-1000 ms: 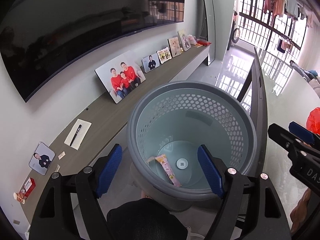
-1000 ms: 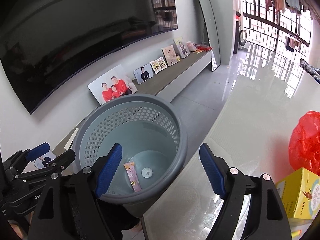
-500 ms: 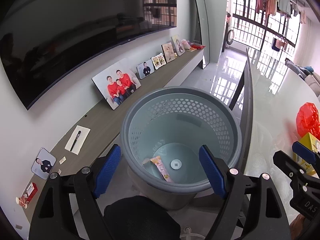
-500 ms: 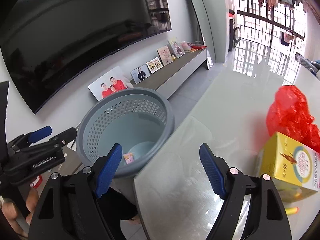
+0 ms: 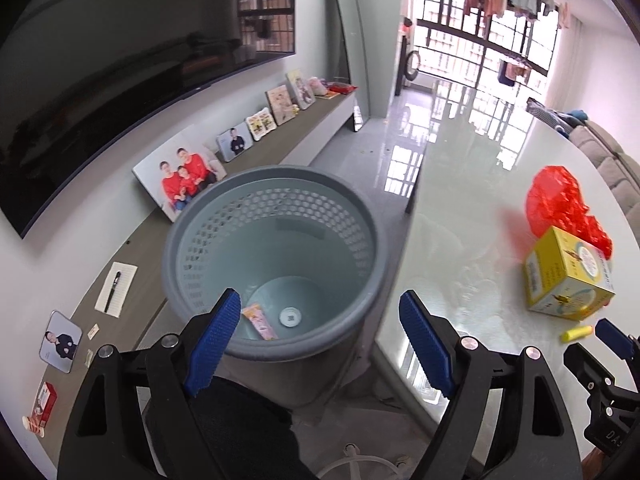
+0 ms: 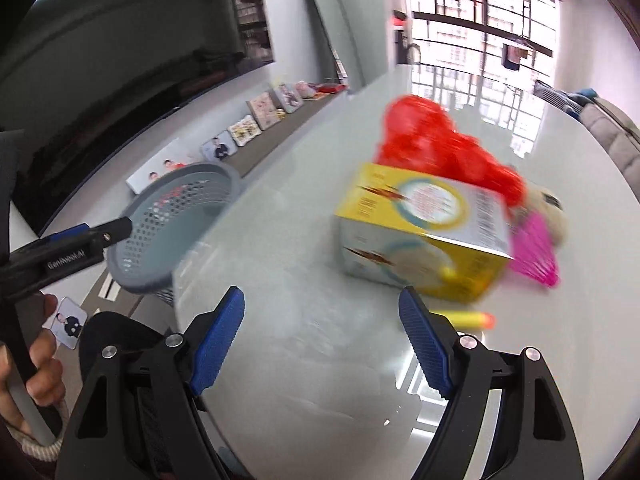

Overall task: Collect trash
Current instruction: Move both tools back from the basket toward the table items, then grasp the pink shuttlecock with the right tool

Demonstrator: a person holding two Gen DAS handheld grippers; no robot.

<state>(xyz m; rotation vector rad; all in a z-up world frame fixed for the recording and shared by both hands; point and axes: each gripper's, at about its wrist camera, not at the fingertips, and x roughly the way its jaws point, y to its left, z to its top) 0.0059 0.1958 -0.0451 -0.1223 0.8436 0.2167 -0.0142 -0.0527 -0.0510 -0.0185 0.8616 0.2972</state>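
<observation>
Left claw [image 5: 320,340] wide above perforated grey bin [image 5: 272,256] (one wrapper [image 5: 260,322] inside); right claw [image 6: 322,336] wide, yellow carton [image 6: 420,236] at 1 o'clock on bench [image 6: 304,240].

Dark wall television [image 5: 120,72], low shelf [image 5: 280,148] with framed photos [image 5: 180,178], barred bright window [image 5: 480,40]

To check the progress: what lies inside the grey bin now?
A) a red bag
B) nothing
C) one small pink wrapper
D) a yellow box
C: the left wrist view shows one wrapper on the floor of the bin, while the box and the red bag are on the table.
</observation>
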